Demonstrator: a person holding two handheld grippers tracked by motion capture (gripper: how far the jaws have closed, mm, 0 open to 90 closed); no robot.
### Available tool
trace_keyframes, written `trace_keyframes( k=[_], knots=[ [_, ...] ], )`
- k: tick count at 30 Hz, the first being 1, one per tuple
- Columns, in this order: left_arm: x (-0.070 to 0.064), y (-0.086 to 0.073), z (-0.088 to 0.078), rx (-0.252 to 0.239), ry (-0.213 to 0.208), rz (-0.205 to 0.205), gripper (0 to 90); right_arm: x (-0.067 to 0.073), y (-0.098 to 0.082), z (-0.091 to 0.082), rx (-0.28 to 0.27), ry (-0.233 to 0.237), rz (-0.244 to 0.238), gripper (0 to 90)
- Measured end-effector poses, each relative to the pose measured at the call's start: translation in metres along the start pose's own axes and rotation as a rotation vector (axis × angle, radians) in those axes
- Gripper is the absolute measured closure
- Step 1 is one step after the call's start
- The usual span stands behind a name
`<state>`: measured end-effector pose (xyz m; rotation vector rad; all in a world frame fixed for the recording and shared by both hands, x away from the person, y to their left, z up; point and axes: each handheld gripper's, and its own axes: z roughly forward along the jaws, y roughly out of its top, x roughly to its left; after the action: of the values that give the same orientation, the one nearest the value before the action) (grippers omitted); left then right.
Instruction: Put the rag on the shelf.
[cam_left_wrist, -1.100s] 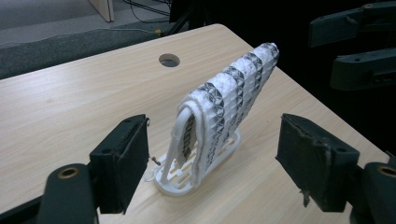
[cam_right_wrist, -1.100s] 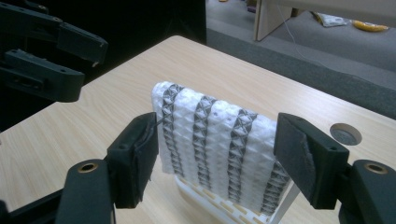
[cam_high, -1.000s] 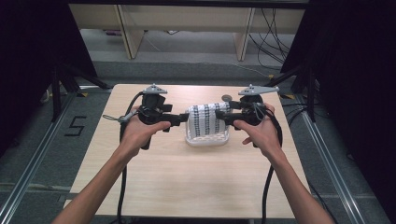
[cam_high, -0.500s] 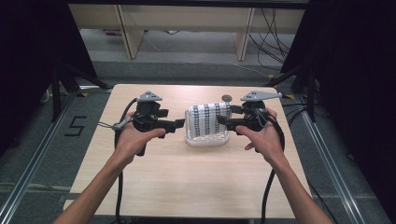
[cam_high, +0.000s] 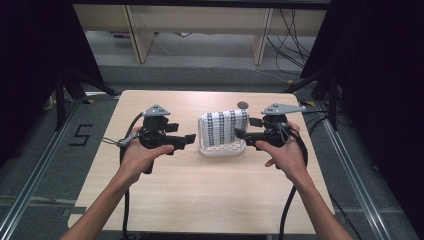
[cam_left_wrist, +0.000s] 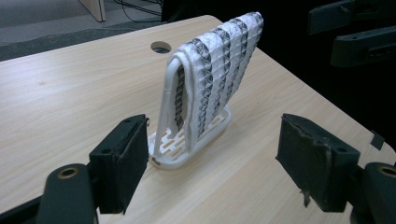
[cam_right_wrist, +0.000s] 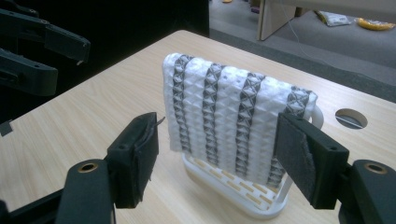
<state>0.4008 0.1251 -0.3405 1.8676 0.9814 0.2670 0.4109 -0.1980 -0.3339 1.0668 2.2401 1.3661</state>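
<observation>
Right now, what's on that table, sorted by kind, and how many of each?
Patterned cloth, draped over the rack: 1
White slotted rack: 1
Hand-held tool, left and right, both open beside the rack: 2
Total: 4

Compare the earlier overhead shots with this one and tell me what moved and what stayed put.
The left gripper has drawn back from the striped cloth toward the table's left side, leaving a gap; a second ago its jaws were right at the cloth's edge. It held nothing then or now, jaws open. The right gripper stays open at the cloth's right edge. Cloth and white rack have not shifted.
</observation>
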Motion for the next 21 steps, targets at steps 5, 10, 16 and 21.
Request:
trace_keyframes(
  k=[5, 10, 16, 21],
  knots=[
    [-0.002, -0.004, -0.001, 0.002, -0.011, 0.004, 23.9, -0.001, -0.006, -0.003, -0.012, -0.002, -0.004, 32.1],
    [-0.004, -0.011, -0.005, 0.007, -0.027, 0.013, 23.7, 0.0, -0.011, -0.004, -0.007, 0.017, 0.012, 32.1],
    [-0.005, -0.018, -0.007, 0.01, -0.04, 0.013, 23.7, 0.0, -0.016, -0.006, -0.006, 0.016, -0.001, 32.1],
    [-0.006, -0.024, -0.008, 0.013, -0.046, 0.012, 23.7, 0.003, -0.023, -0.007, -0.003, 0.025, 0.011, 32.1]
  ],
)
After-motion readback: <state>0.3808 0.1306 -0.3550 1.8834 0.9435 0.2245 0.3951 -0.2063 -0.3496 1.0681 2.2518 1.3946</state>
